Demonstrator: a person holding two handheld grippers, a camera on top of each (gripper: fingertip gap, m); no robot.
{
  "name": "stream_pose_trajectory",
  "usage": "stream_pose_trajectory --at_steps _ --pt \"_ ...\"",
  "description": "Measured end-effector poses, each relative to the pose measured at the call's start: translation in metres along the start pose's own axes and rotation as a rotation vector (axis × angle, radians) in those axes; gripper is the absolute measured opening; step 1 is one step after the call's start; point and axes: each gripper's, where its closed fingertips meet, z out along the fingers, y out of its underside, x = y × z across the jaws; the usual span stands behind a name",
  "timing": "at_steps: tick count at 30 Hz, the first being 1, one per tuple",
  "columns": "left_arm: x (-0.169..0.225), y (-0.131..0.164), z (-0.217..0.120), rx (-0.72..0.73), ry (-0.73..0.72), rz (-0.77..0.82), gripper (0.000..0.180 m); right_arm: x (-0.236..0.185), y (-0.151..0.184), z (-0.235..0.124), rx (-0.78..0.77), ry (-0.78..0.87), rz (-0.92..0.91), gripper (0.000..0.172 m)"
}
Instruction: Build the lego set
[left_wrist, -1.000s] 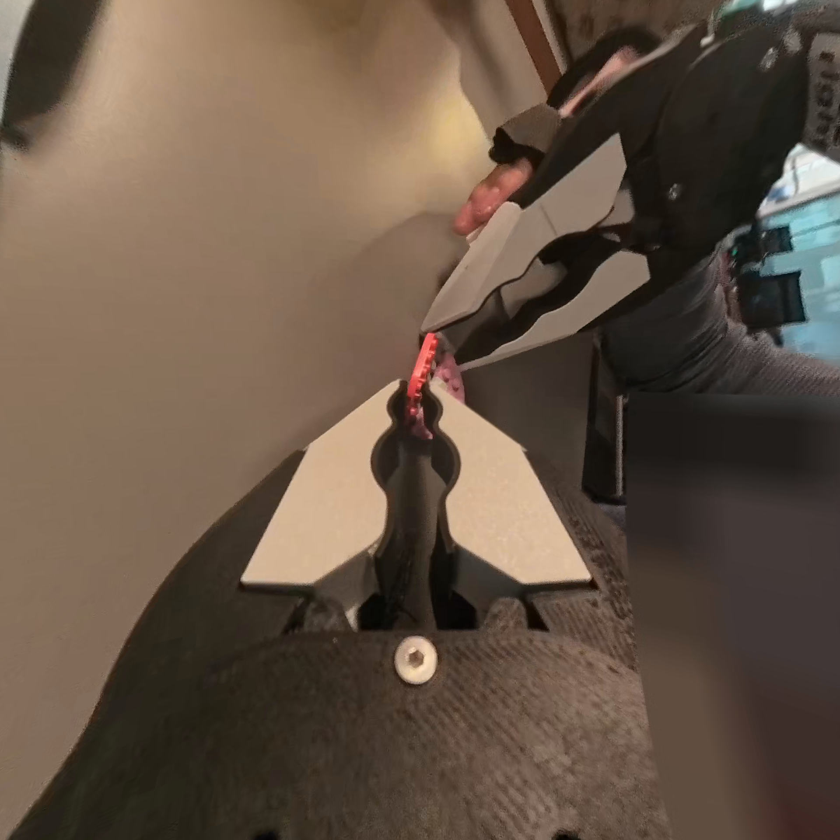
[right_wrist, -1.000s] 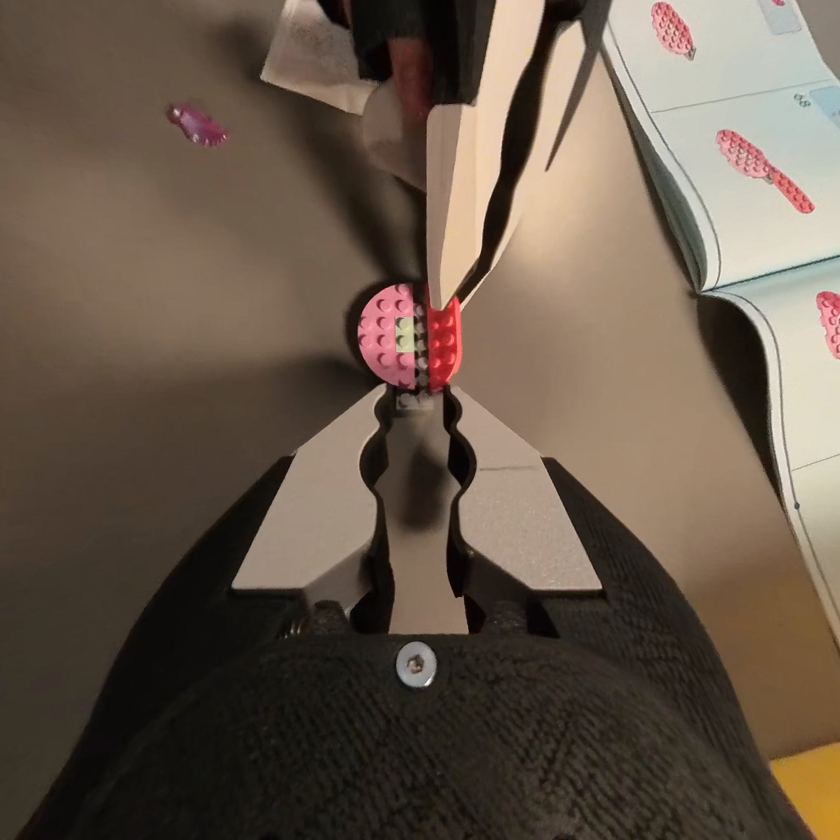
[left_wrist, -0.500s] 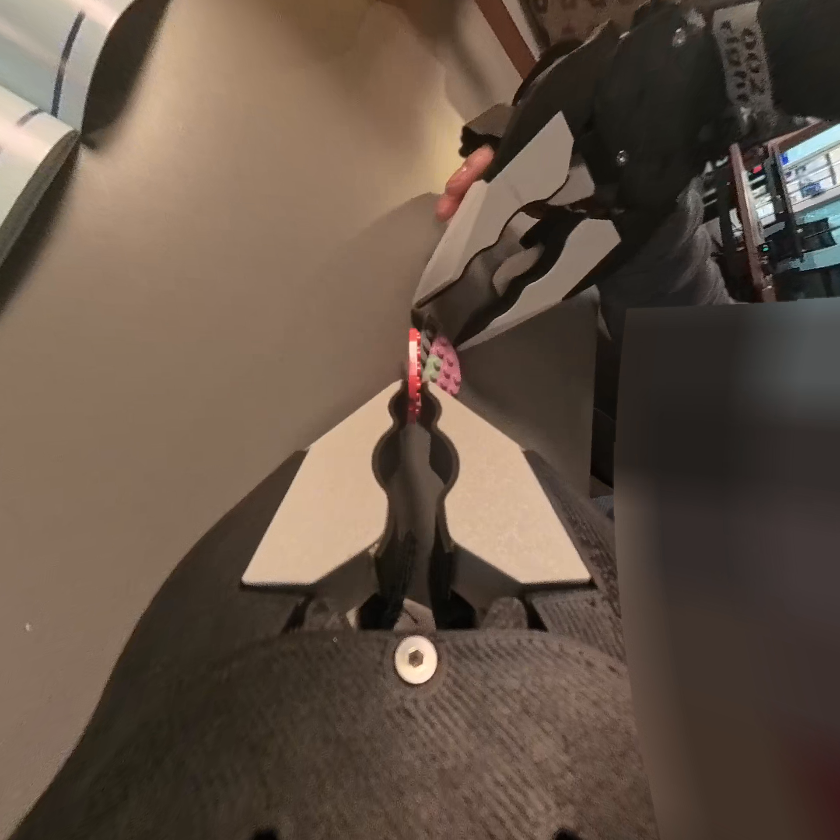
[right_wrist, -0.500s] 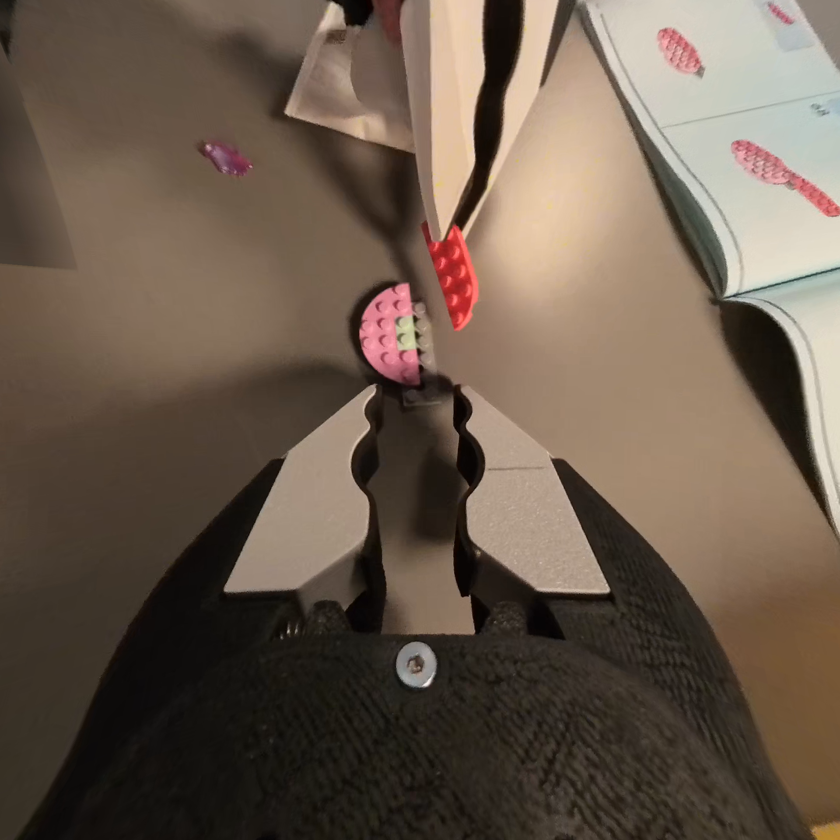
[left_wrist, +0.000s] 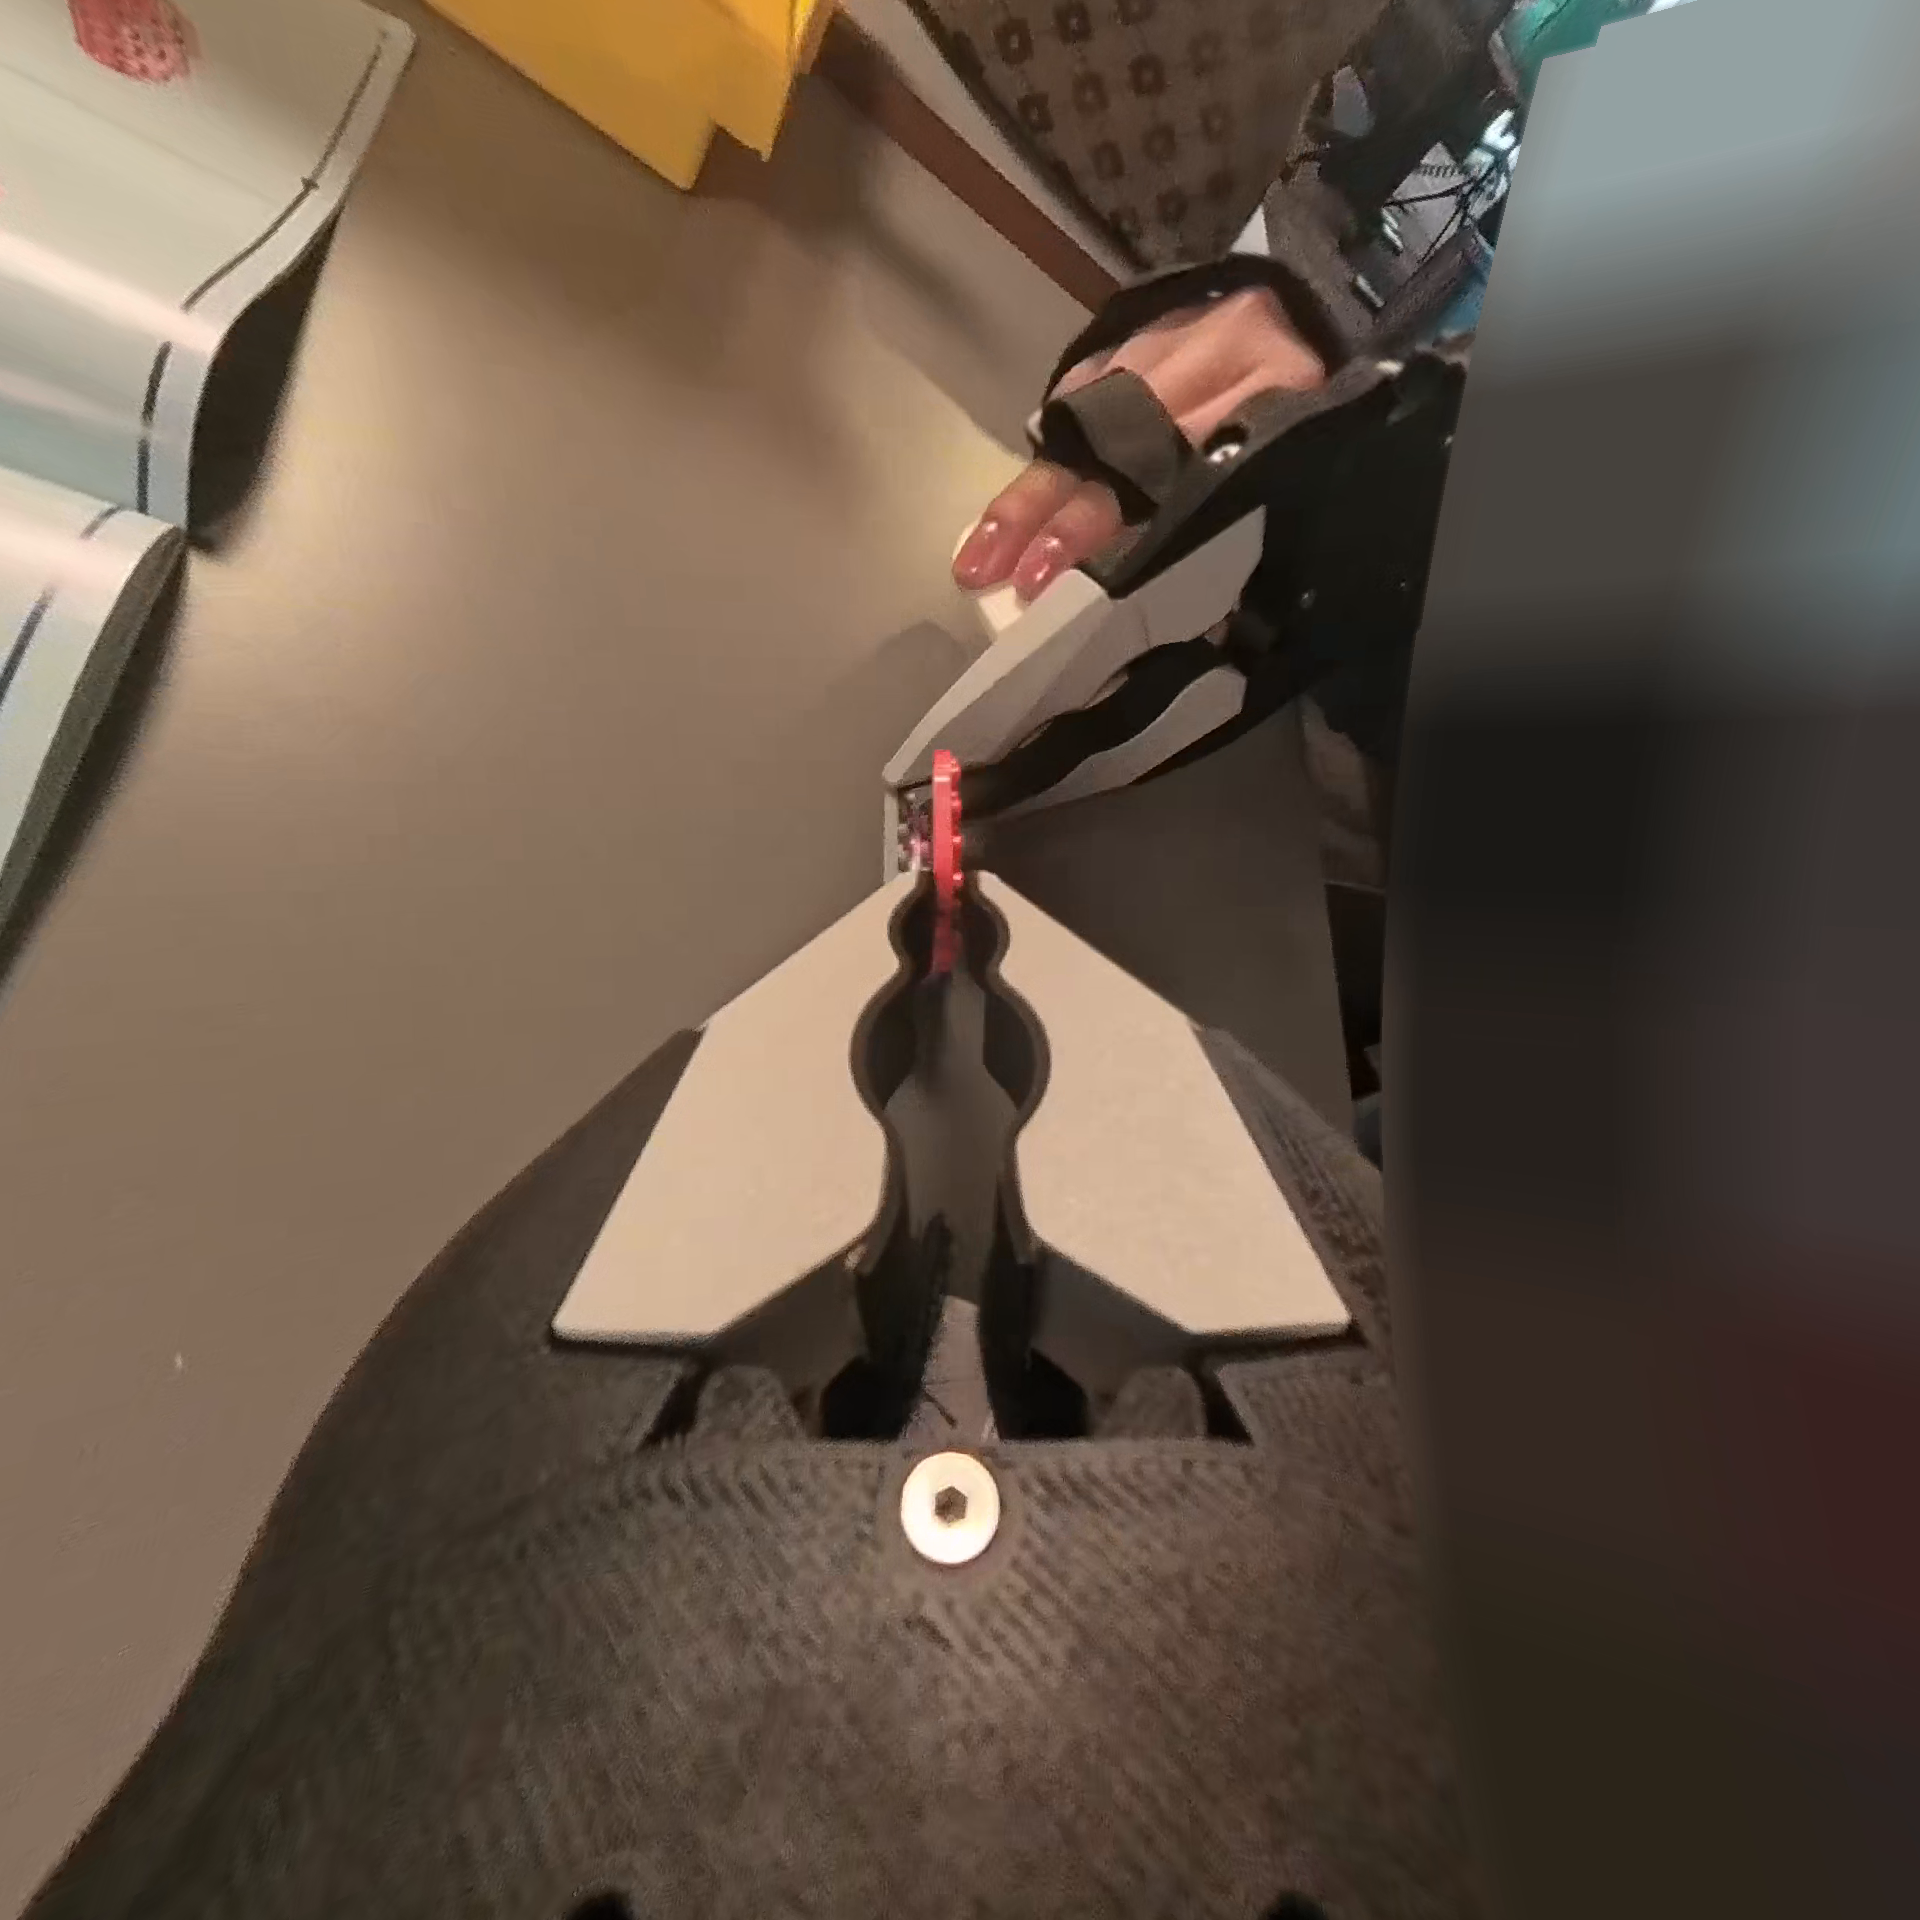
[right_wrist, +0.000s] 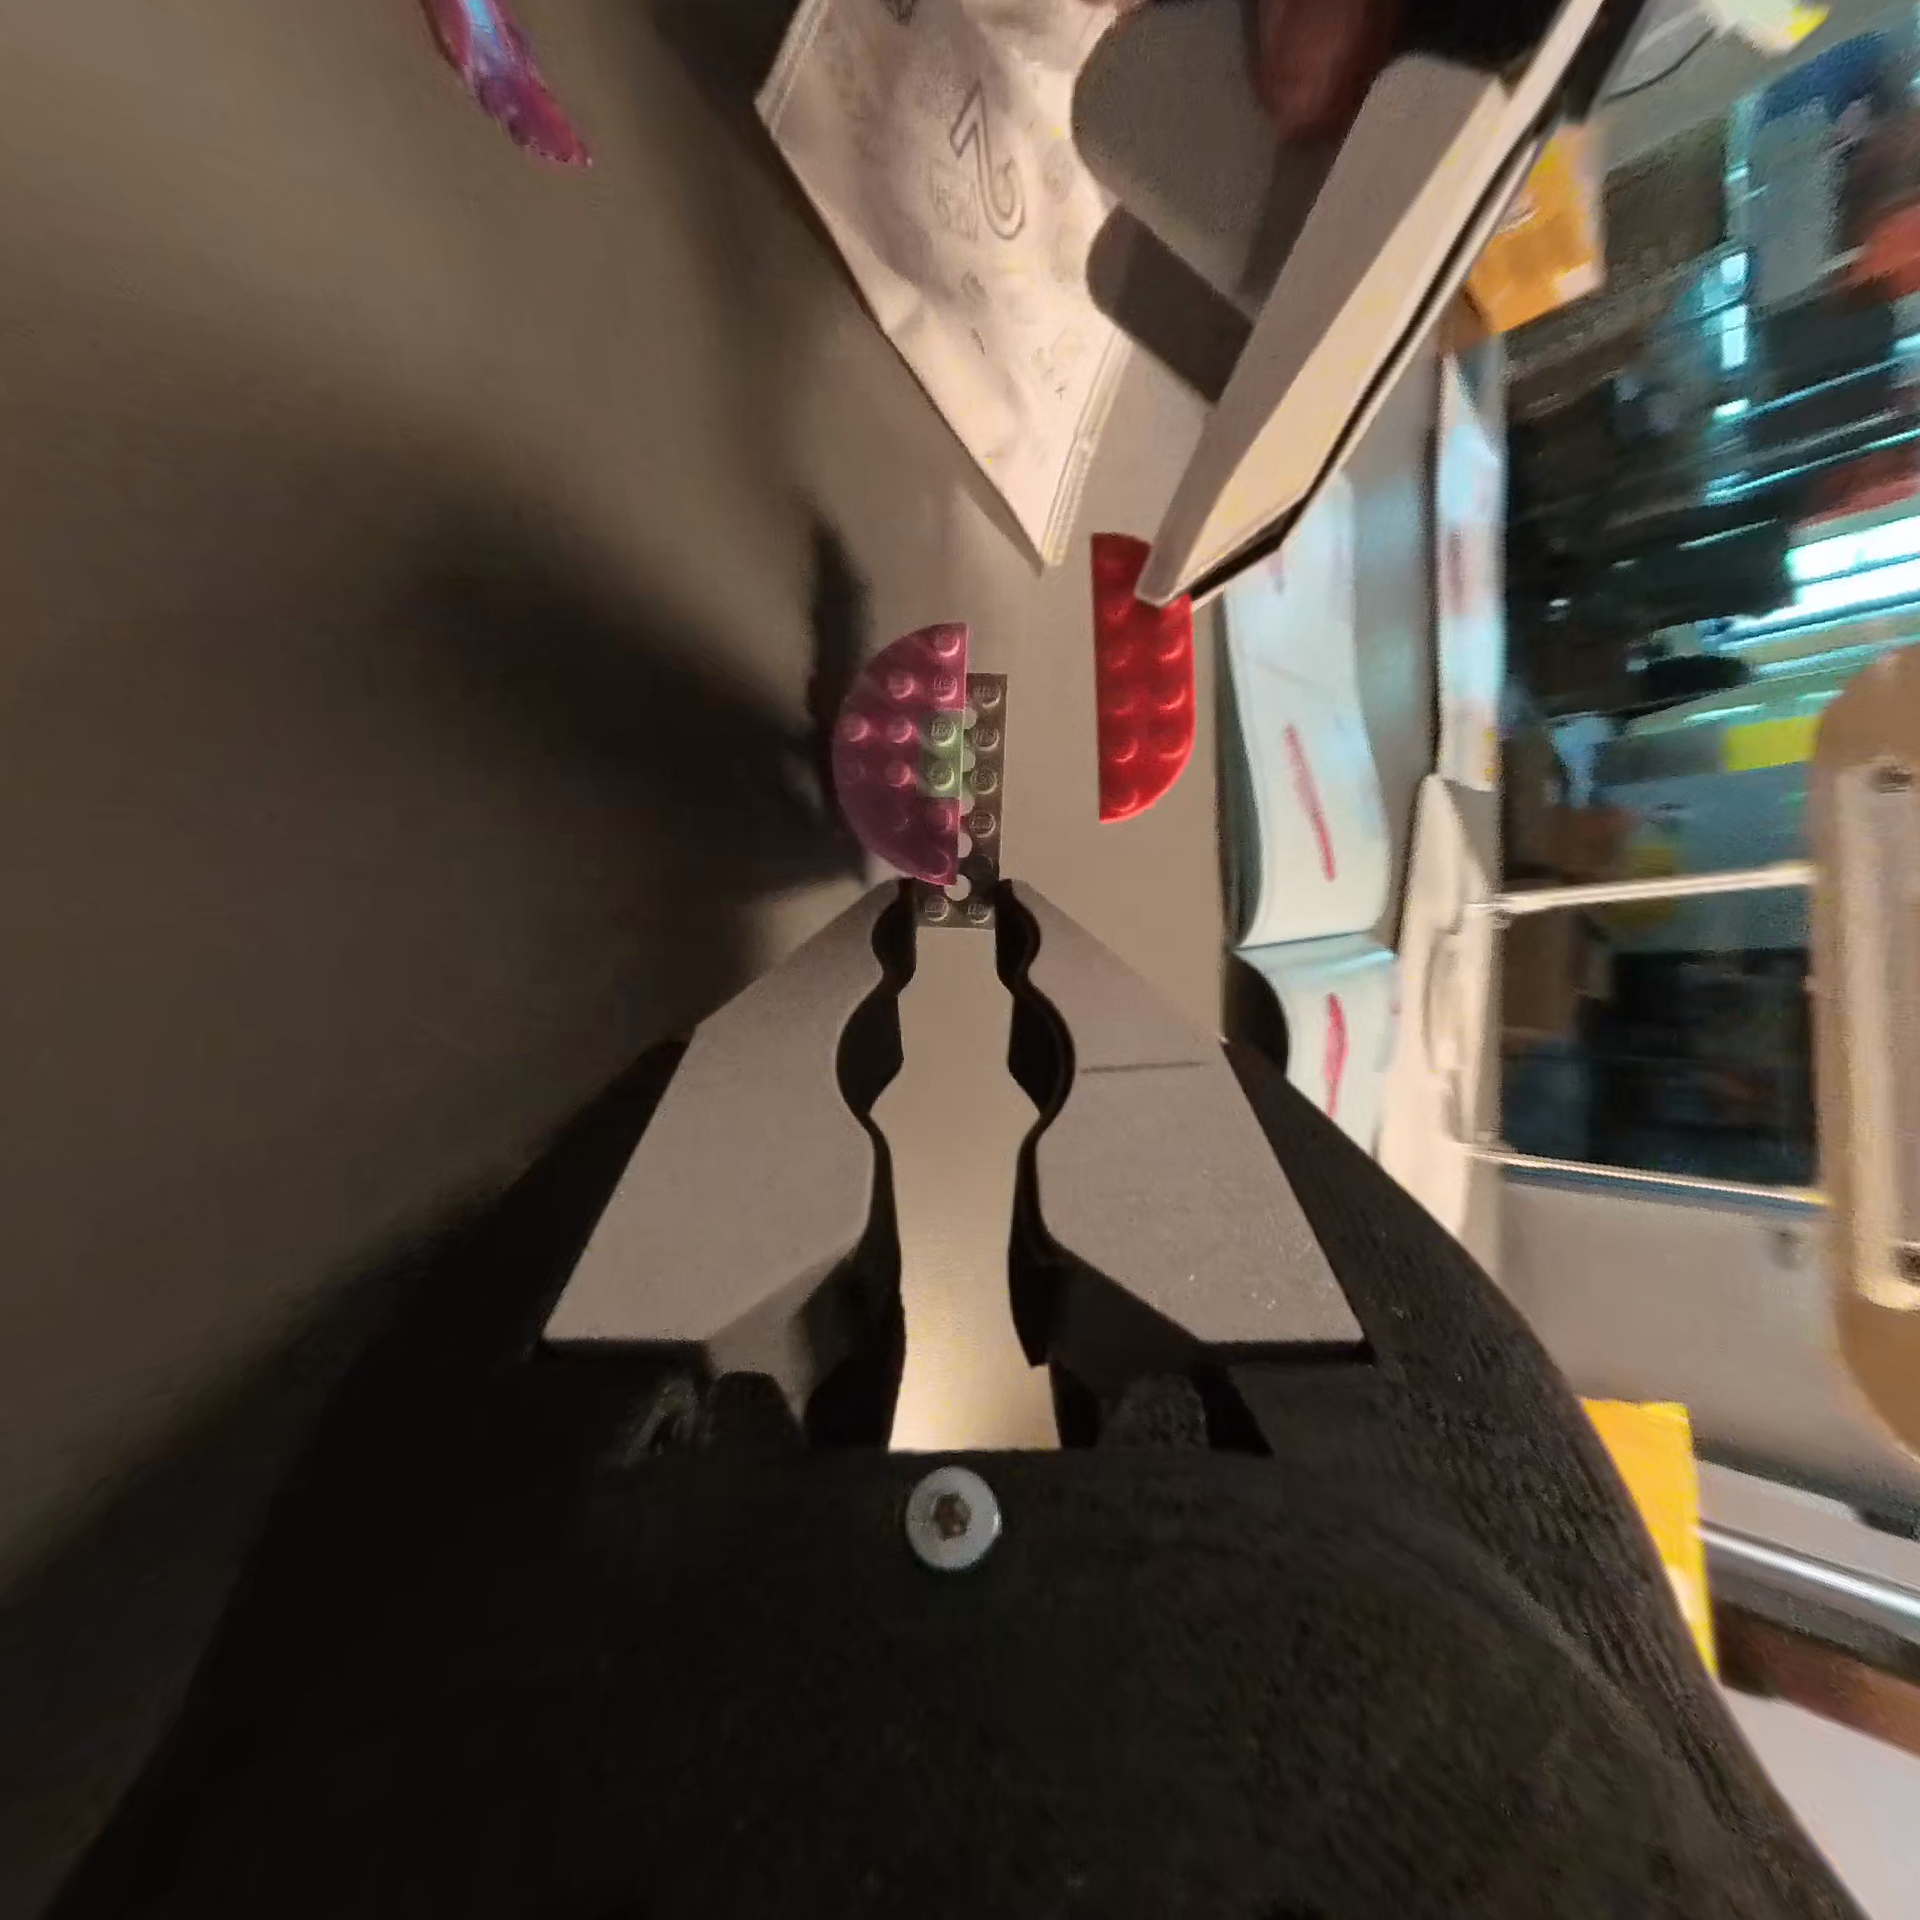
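My left gripper (left_wrist: 948, 883) is shut on a red half-round studded plate (left_wrist: 945, 831), seen edge-on between its tips. In the right wrist view the same red plate (right_wrist: 1143, 696) hangs from the left gripper's fingertips (right_wrist: 1195, 561). My right gripper (right_wrist: 956, 899) is shut on the end of a grey studded plate (right_wrist: 985, 769). That plate carries a pink half-round plate (right_wrist: 894, 748) and a small green piece (right_wrist: 940, 753). The red plate hangs a short way right of this assembly and does not touch it. In the left wrist view the right gripper (left_wrist: 914, 821) sits just behind the red plate.
An open instruction booklet (right_wrist: 1309, 727) lies to the right; it also shows in the left wrist view (left_wrist: 104, 260). A white printed bag (right_wrist: 966, 260) and a translucent pink piece (right_wrist: 520, 94) lie on the brown table (right_wrist: 312, 312). A yellow box (left_wrist: 644, 83) stands at the table's edge.
A second ago the red plate sat against the pink and grey assembly. It has come away with the left gripper and now hangs apart to the right. Both views have tilted.
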Motion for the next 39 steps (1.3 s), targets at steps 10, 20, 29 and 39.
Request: stream_pose_trajectory --at_steps 10,20,29,39 --pt "0.006 0.003 -0.001 -0.027 -0.075 0.142 0.003 0.017 -0.015 -0.01 -0.008 0.179 -0.079 0.013" --pt "0.004 0.005 -0.001 -0.118 -0.113 0.206 0.004 0.018 -0.022 -0.011 0.003 0.175 -0.094 0.013" --pt "0.002 0.004 -0.002 -0.103 -0.136 0.189 0.007 0.019 -0.022 -0.011 0.019 0.157 -0.058 0.013" --pt "0.007 -0.011 -0.018 0.059 -0.328 0.466 0.058 0.02 -0.018 -0.014 0.043 0.071 0.058 0.013"
